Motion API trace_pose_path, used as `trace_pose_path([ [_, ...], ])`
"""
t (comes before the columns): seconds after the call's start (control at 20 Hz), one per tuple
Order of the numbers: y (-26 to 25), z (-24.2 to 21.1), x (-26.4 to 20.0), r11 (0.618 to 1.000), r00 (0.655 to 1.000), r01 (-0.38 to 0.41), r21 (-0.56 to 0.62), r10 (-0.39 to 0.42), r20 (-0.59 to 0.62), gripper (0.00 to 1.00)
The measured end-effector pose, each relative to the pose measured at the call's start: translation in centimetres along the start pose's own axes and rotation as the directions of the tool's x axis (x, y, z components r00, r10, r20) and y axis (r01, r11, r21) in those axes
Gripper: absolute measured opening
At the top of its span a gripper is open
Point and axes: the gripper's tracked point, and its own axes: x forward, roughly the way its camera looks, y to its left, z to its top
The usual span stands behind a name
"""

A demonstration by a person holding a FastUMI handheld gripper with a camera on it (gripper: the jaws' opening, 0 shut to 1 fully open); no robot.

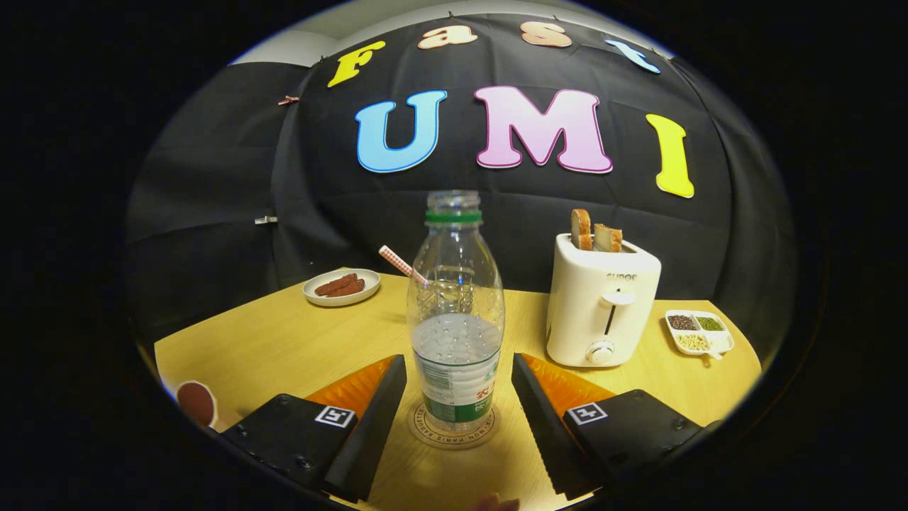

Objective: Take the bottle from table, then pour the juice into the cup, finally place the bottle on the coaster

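Standing wide open, the gripper (459, 411) holds nothing; the bottle (456, 319) sits upright on the coaster (454, 434) between its fingers, clear of both. The placing step looks finished. Next, I'd judge, calls for backing straight out. The cup (436, 294) stands beyond the bottle.

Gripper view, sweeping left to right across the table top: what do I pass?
White plate of brown sausages → clear plastic bottle standing on its round coaster between the open gripper fingers → white toaster holding bread → white divided dish of grains.
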Motion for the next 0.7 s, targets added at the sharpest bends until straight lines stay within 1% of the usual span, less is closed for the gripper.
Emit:
trace_pose_path([
  [0.35, 1.5, 6.4, -6.9, 0.999, 0.999, -0.031, 0.024, 0.030, 0.038, 0.92],
  [0.55, 2.4, 9.8, -9.9, 0.999, 0.998, -0.049, -0.009, 0.049, 0.047, 0.92],
  [0.7, 2.8, 12.9, -12.4, 0.998, 0.995, -0.049, -0.031, 0.052, 0.080, 0.92],
])
